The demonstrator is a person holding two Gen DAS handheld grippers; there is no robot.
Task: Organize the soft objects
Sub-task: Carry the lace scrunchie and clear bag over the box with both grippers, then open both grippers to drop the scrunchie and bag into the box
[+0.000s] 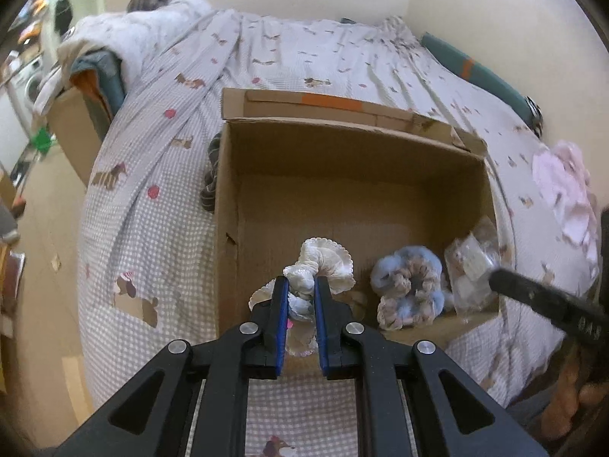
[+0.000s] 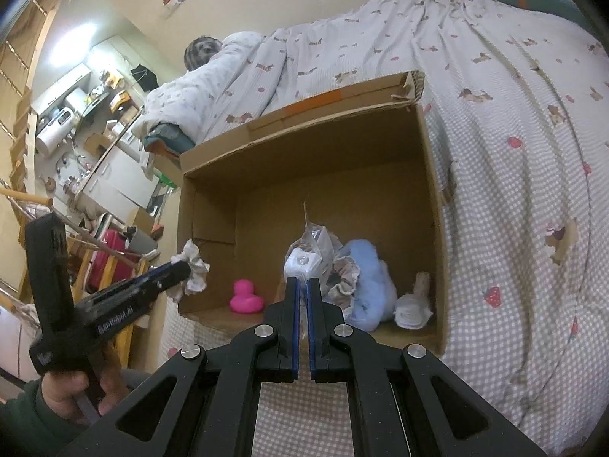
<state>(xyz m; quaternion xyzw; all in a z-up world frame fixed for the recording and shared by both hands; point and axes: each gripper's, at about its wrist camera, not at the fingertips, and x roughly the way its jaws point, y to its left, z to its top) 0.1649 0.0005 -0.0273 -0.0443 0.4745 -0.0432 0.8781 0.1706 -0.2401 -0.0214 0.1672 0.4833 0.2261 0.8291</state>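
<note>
1. My left gripper (image 1: 300, 289) pinches a white frilly scrunchie (image 1: 323, 262) between its blue pads, held over the near-left rim of the cardboard box (image 1: 342, 167).
2. My right gripper (image 2: 303, 285) is pressed nearly together on the edge of a clear plastic packet (image 2: 310, 251), held just above the near side of the box.
3. The box sits open on the checked bedspread (image 1: 152, 228).
4. On the box floor: a blue-and-beige fluffy scrunchie (image 1: 409, 285), a pink rubber duck (image 2: 245, 297) near the left wall, and a small white plush (image 2: 413, 306) in the near-right corner.
5. A pink garment (image 1: 567, 190) lies on the bedspread to the box's right.
</note>
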